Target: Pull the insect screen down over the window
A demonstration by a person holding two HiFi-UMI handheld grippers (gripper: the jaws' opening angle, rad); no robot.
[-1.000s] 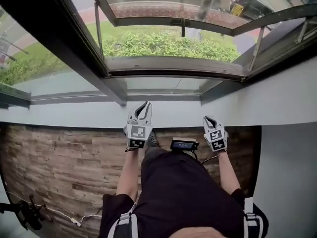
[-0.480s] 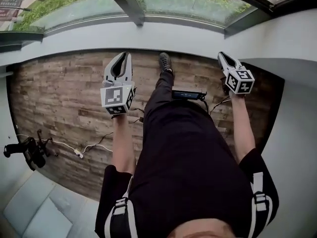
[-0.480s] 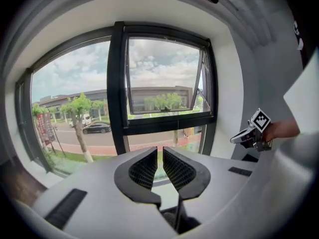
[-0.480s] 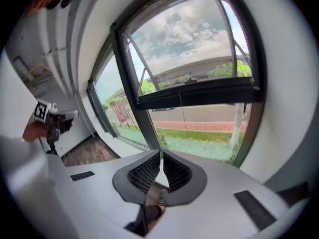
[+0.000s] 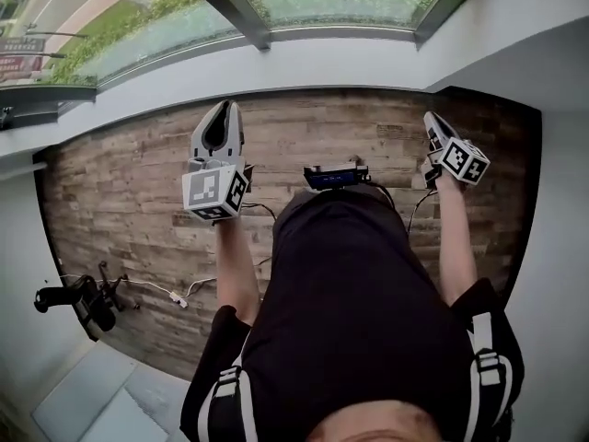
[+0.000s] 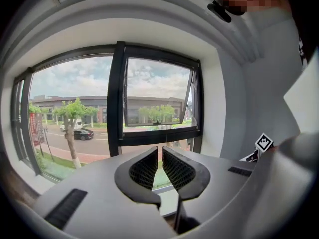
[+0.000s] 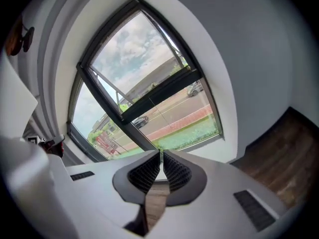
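Since the earlier frames our view has tipped downward: the dark-framed glass window [image 5: 230, 7] now sits along the top edge, and both tongs have lifted and spread over the brown wood-plank floor [image 5: 120, 182]. The grey plastic left tongs [image 6: 158, 151] are closed to a thin slit and hold nothing. The matching right tongs [image 7: 161, 152] are pressed together, also empty. No view shows the insect screen. The panes look uncovered, so we judge it still retracted above and the pull not begun.
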